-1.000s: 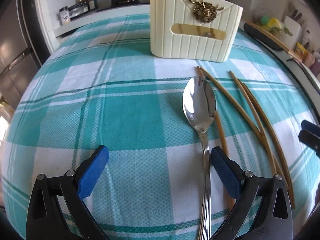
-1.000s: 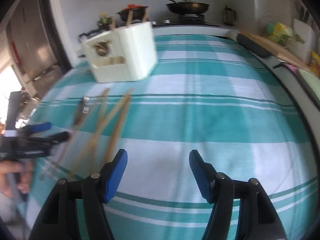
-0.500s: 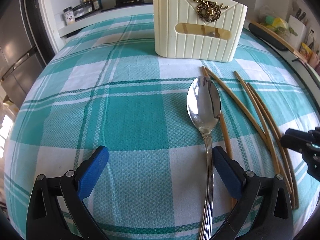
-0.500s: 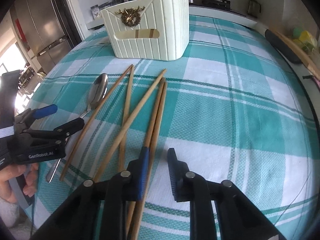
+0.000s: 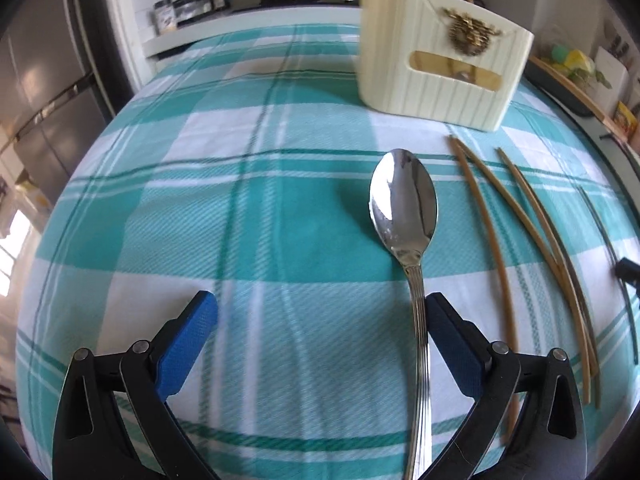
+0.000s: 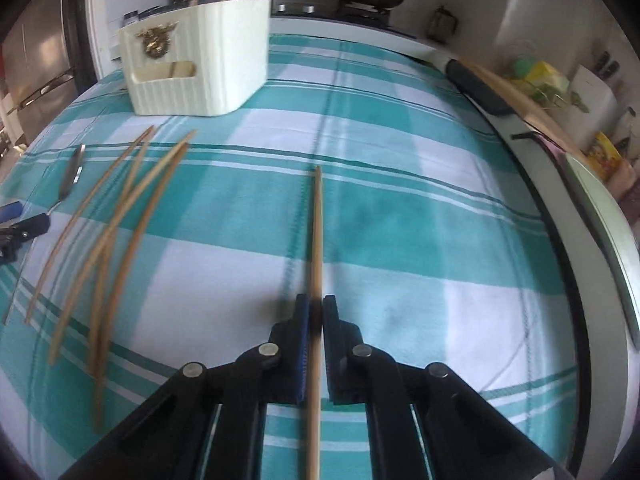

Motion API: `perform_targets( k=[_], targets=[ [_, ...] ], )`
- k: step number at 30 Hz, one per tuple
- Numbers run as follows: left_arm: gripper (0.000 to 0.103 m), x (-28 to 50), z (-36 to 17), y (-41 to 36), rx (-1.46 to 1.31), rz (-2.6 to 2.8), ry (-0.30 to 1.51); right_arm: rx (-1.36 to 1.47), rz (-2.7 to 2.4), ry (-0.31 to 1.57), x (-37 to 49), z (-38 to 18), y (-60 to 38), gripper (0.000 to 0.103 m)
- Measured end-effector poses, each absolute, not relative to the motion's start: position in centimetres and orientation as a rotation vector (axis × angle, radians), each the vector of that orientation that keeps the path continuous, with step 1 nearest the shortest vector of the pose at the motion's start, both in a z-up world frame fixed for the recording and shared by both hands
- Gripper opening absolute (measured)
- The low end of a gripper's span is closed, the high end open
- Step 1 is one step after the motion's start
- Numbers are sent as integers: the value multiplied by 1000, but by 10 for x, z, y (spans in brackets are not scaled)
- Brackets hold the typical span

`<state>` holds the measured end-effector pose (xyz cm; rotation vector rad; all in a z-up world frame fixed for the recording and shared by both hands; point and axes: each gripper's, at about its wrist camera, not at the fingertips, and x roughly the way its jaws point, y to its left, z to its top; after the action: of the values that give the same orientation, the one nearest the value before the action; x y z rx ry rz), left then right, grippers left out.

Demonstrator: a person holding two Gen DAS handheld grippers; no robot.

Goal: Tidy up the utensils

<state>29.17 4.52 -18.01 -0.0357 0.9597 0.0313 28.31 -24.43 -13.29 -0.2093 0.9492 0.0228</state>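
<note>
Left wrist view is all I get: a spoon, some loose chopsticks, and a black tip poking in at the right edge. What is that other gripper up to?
Observer: The right gripper has its jaws shut on one chopstick.
Operator: Which way does that stick point?
Observer: Straight ahead over the checked cloth, with its long front end sticking out past the jaws.
Operator: So it is aimed at the cream holder?
Observer: No. The holder stands farther off and well to the left of the stick's tip.
</note>
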Motion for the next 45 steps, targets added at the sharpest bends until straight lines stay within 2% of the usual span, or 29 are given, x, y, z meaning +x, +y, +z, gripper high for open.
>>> perform_targets(
  k=[1,6,9,45],
  targets=[
    [103,290,-180,48,-35,31,962,-198,25,937,280,-132,-251,10],
    [103,282,-181,48,-19,13,971,-186,38,890,273,-135,-266,32],
    [103,278,-181,49,-19,11,962,-129,57,876,275,-137,-274,37],
    [103,278,-181,48,-20,14,948,-110,61,861,275,-139,-277,38]
  ],
)
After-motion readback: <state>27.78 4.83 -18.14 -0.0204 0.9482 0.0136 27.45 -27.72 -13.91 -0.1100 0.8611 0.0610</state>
